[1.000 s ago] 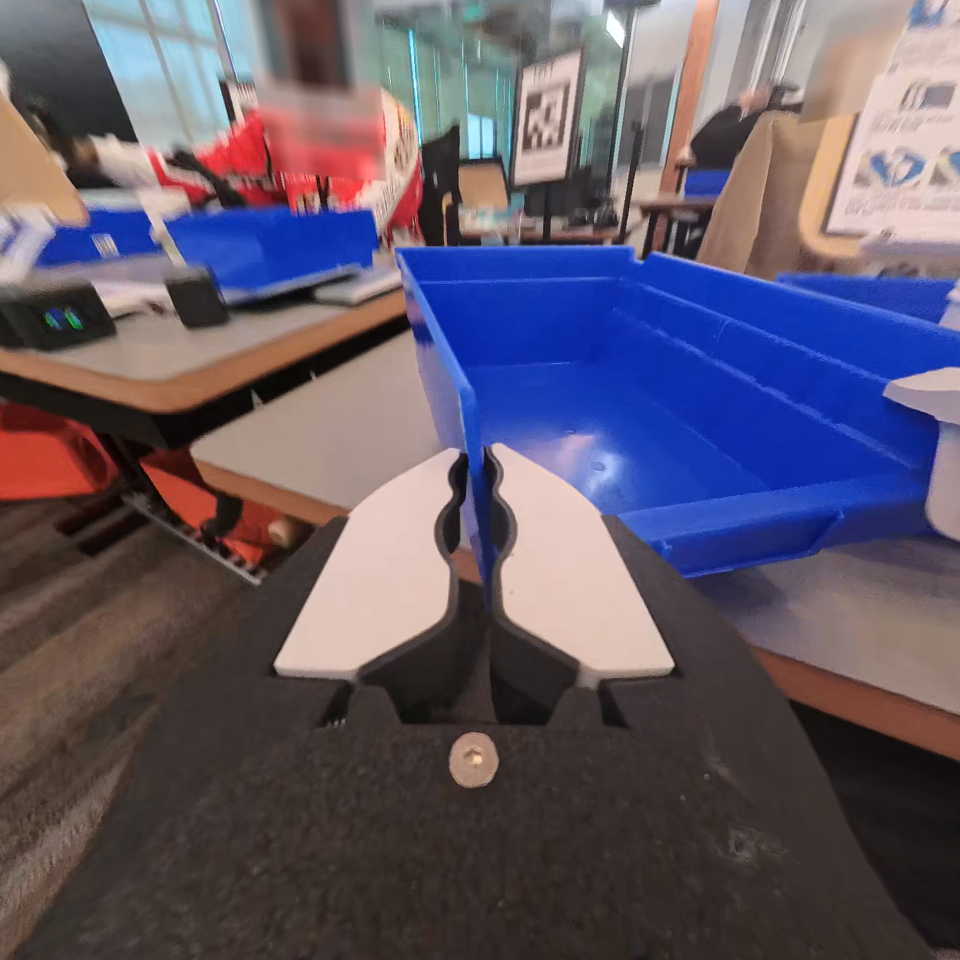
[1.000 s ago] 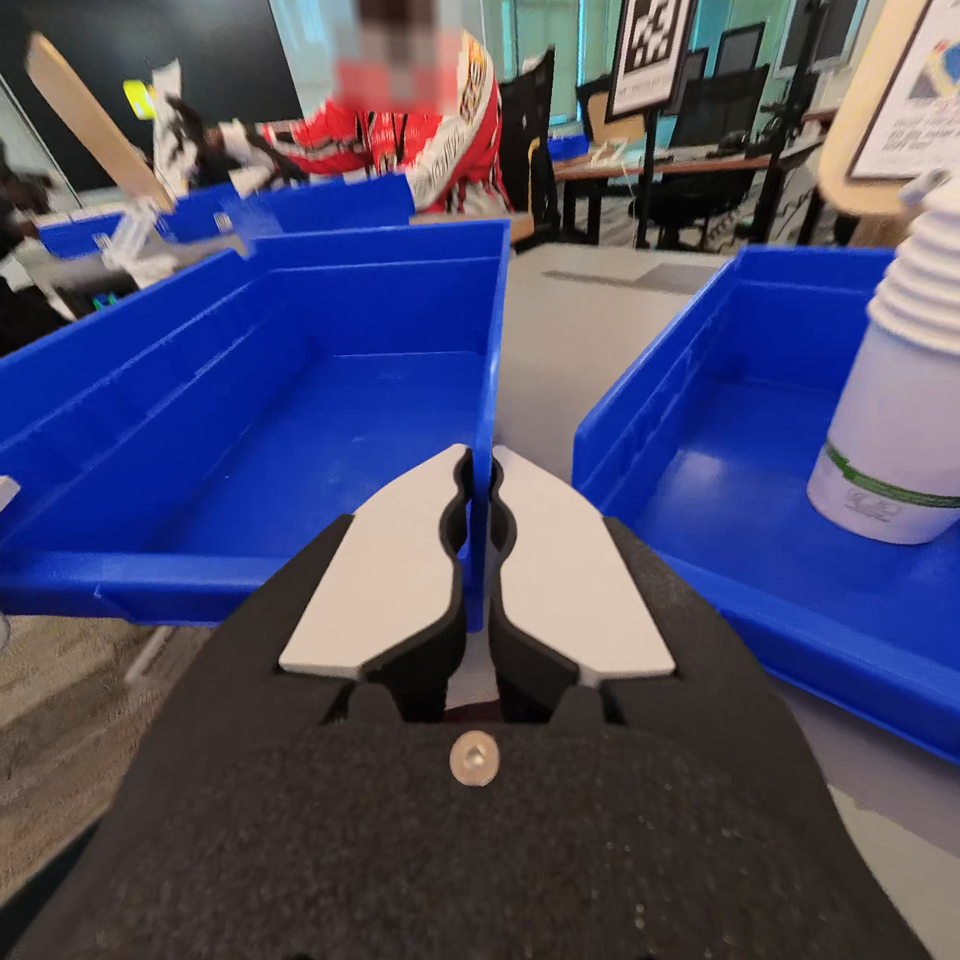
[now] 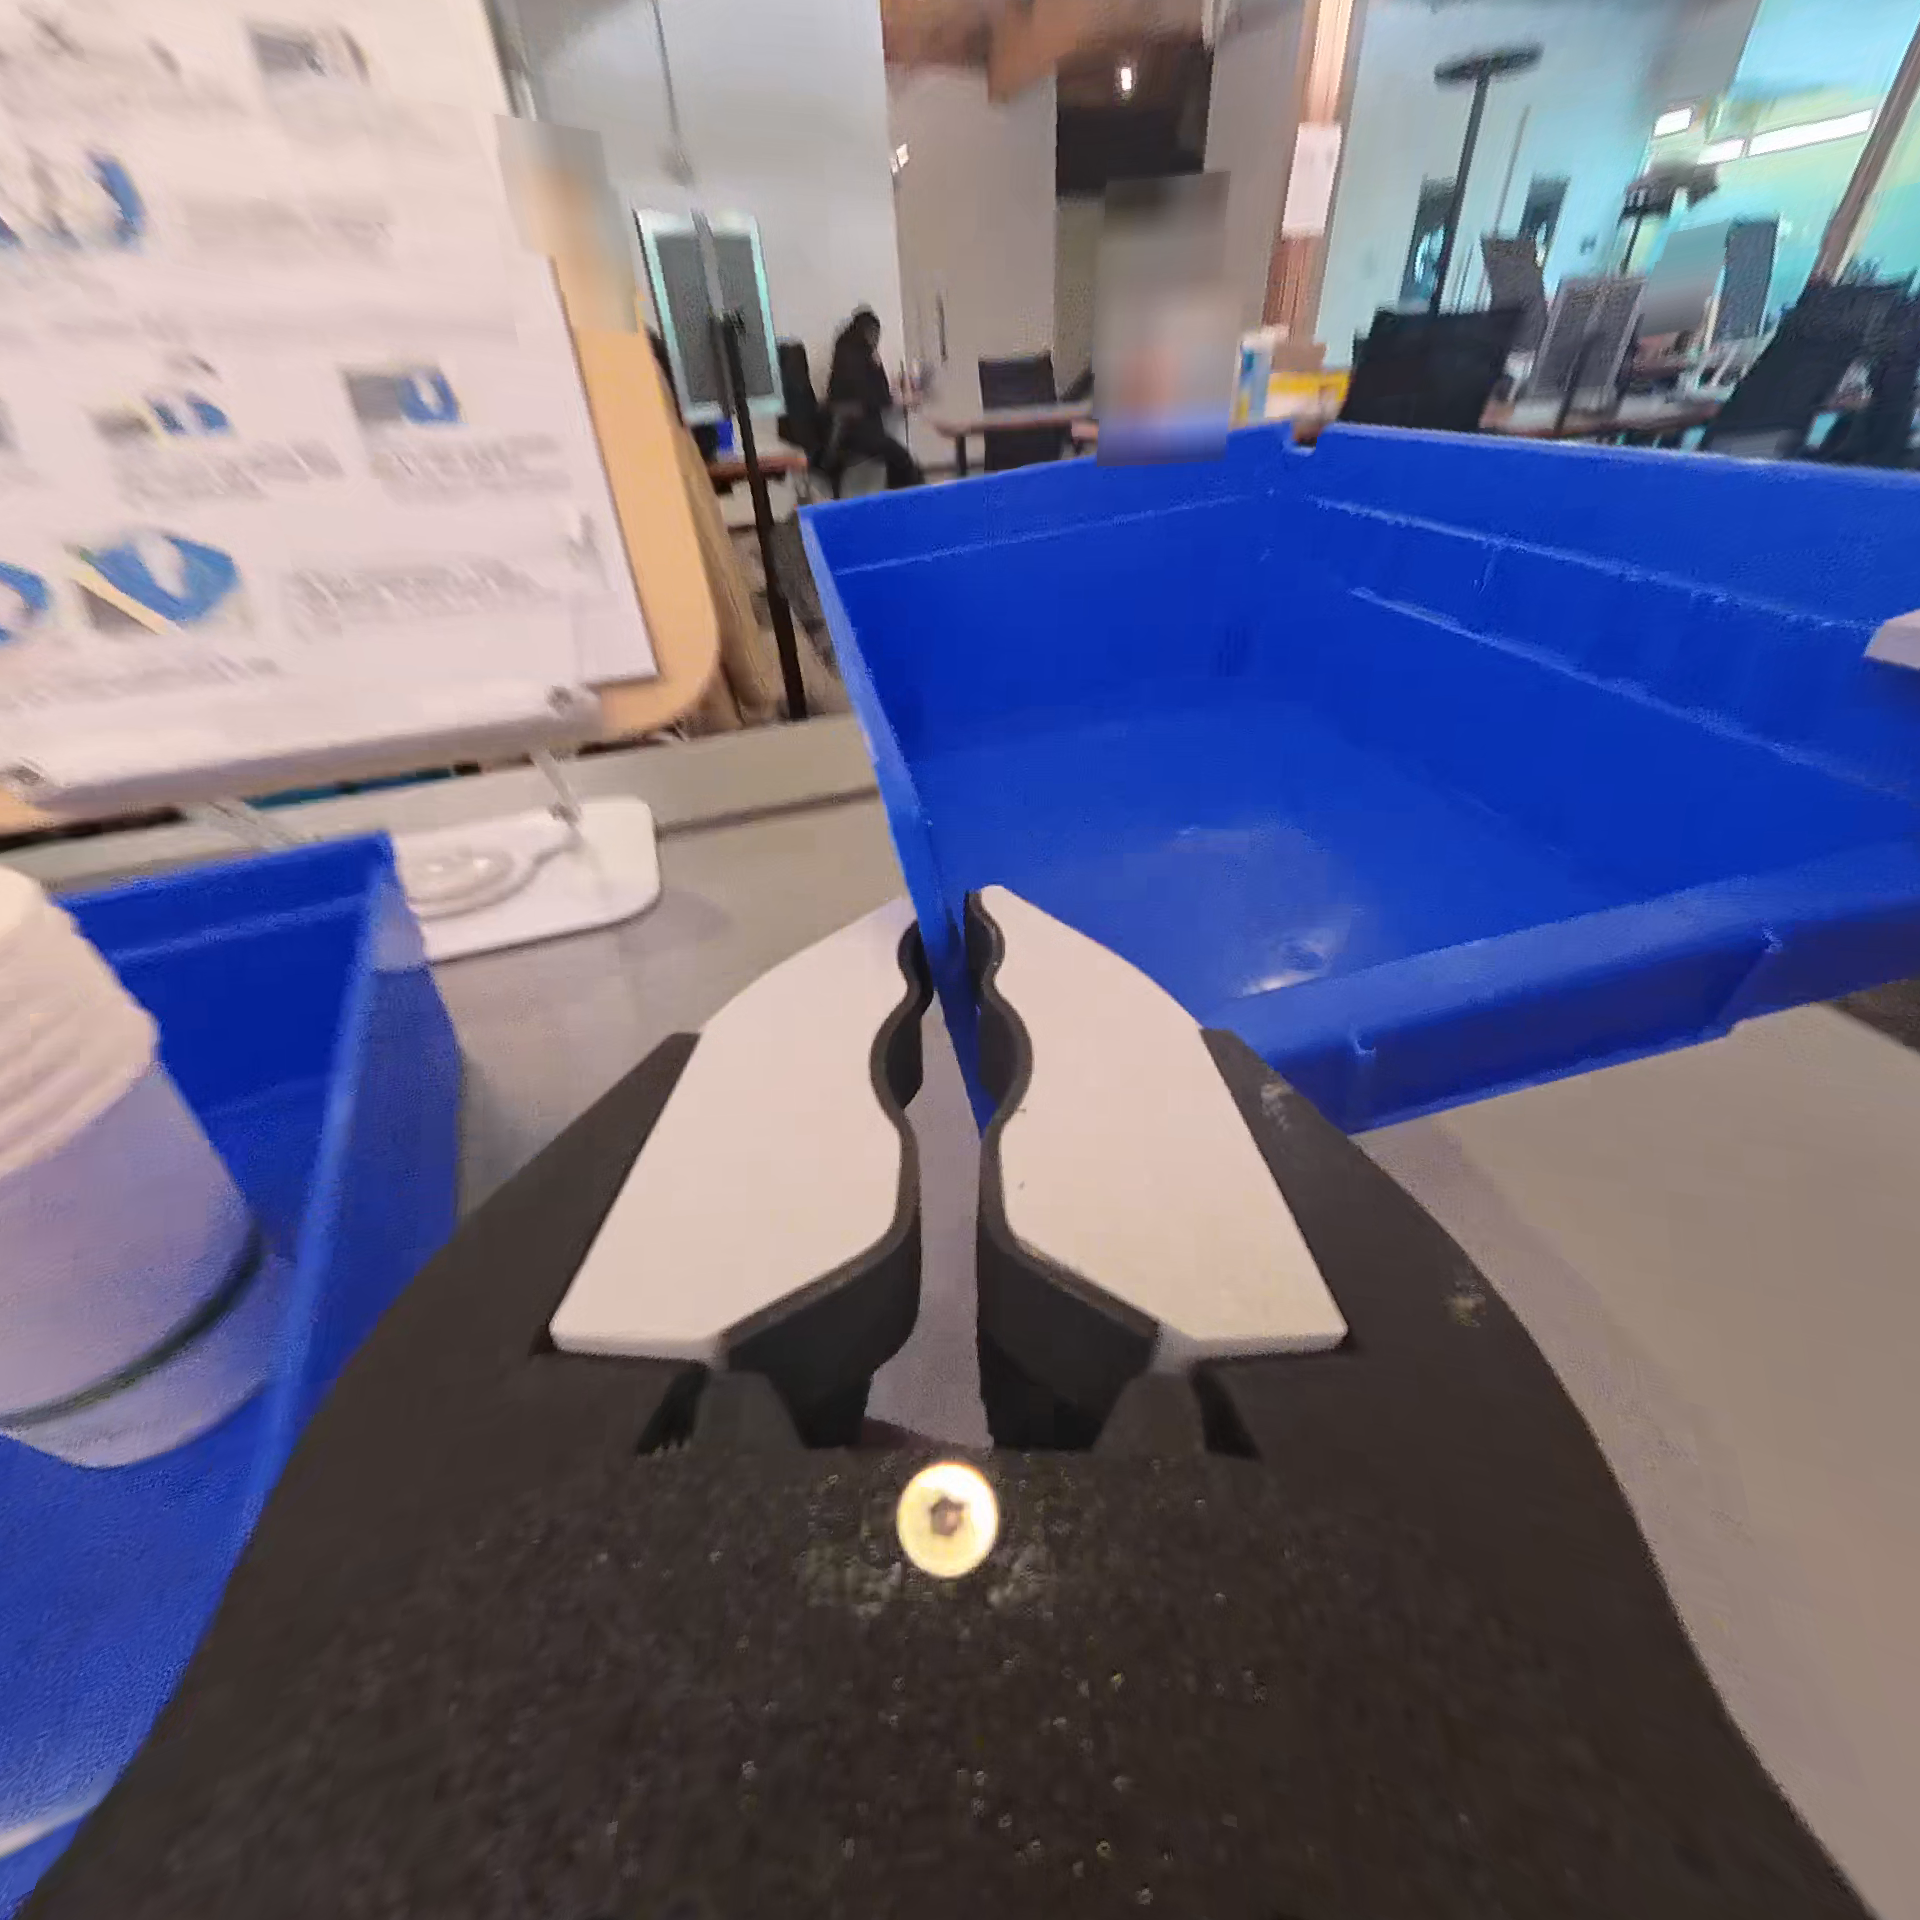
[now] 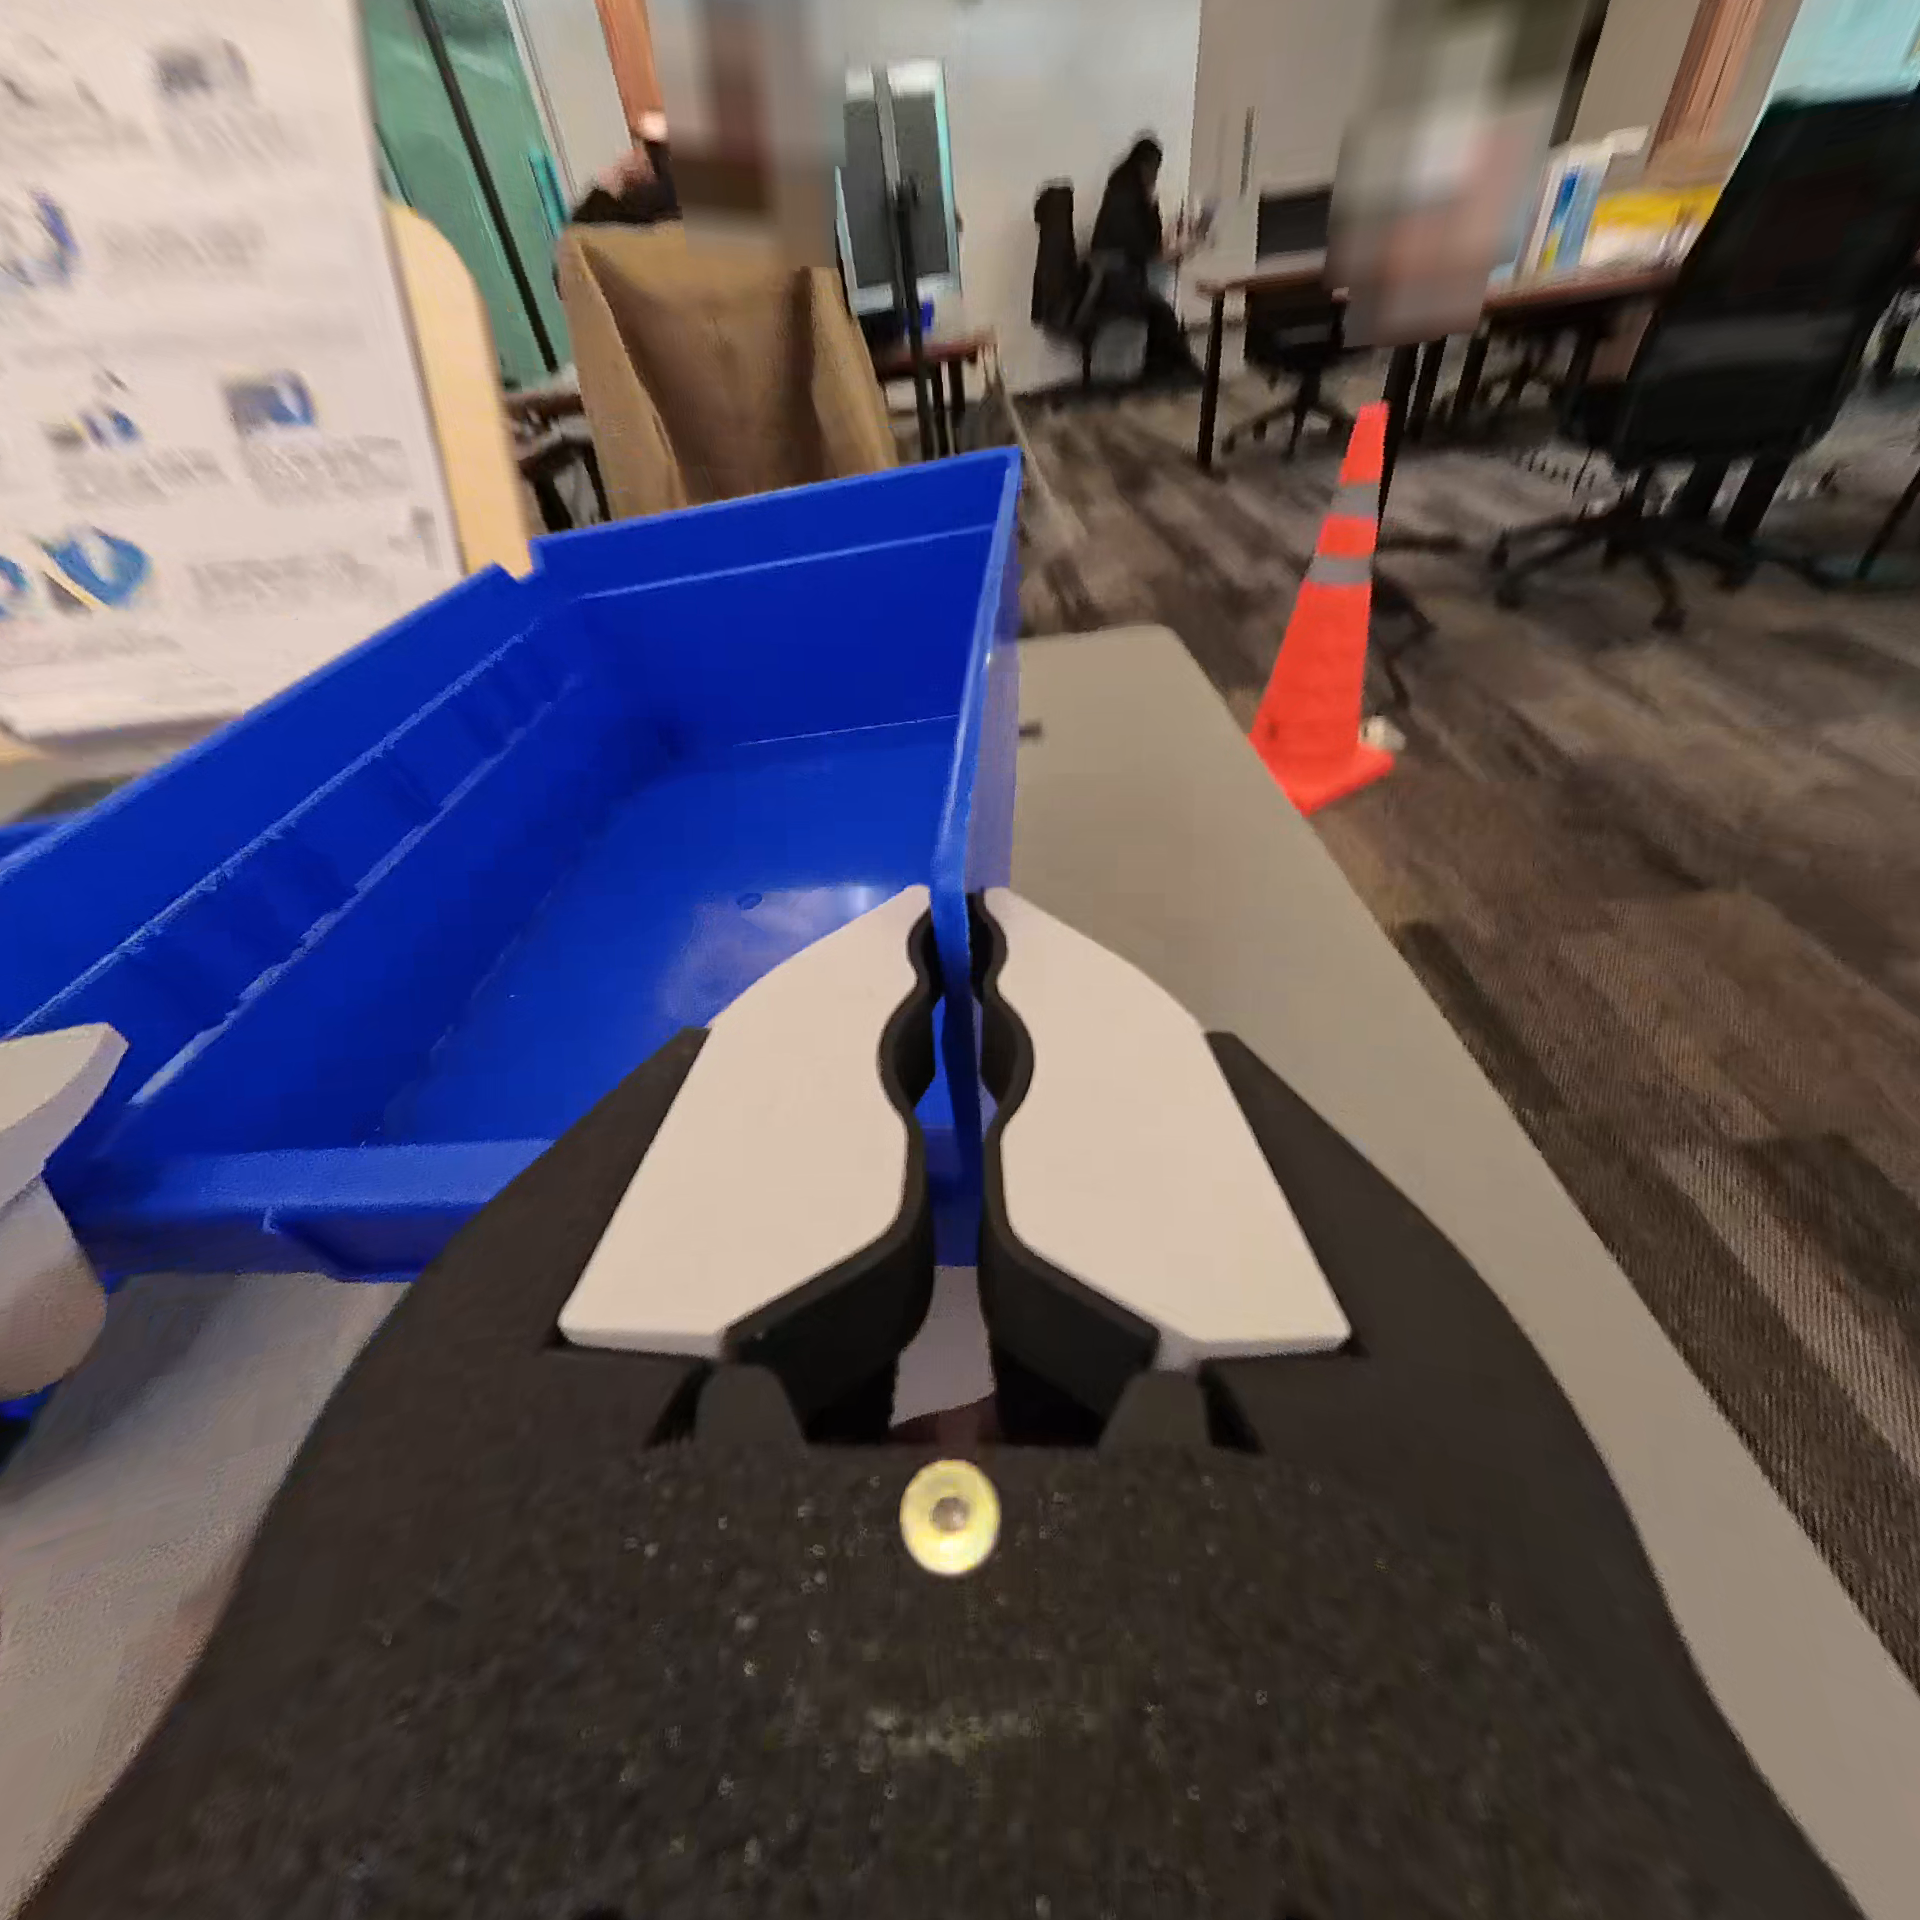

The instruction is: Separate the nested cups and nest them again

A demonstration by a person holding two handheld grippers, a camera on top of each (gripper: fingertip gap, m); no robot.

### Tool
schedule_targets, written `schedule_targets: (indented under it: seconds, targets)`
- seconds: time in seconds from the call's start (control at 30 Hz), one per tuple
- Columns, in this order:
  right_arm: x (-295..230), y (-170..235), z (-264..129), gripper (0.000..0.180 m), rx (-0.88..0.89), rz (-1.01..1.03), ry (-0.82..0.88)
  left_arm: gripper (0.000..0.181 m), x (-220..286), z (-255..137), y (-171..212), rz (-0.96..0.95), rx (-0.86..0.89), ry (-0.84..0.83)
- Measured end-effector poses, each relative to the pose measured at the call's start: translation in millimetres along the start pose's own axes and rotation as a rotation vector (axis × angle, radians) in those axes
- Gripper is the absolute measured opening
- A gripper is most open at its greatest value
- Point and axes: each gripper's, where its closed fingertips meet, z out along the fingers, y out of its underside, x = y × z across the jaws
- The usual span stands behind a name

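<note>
While both grippers are busy with a bin, neither is on the cups. The left gripper (image 3: 948,925) has its white fingers pinched on the left side wall of an empty blue plastic bin (image 3: 1455,665), close to that wall's near corner; the right gripper (image 4: 954,920) is clamped the same way on the bin's right wall. That wall runs close along the right edge of the grey worktop (image 4: 1164,831), with wood-look floor and an orange traffic cone (image 4: 1335,613) beyond.

The stack of nested white paper cups (image 3: 88,1174) stands in a second blue bin (image 3: 343,1049) near the worktop's left side, apart from both grippers and seemingly leaning, though the wide lens may exaggerate that.

Likely troubles from here:
- Each hold is a thin pinch on a slick wall; uneven pulling could twist the bin loose on one side.
- Carried further right, it could overhang the worktop's edge and tip.
- Swung left, it could knock the second bin and topple the cups.
</note>
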Motion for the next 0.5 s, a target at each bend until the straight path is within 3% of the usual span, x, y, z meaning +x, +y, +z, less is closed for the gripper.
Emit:
schedule_targets:
  seconds: [0.17,0.37,0.5]
  targets:
    - [28.1,54.1,37.3,0.004,-0.116,0.049,-0.059,0.005,20.8,24.9,50.0,0.056,-0.125,-0.011]
    - [58.3,82.3,52.4,0.003,-0.143,0.08,-0.006,0.009,46.5,37.8,85.4,0.096,-0.243,0.059]
    - [58.2,95.2,54.7,0.004,-0.162,0.091,-0.003,0.029,52.8,38.7,98.5,0.053,-0.314,0.108]
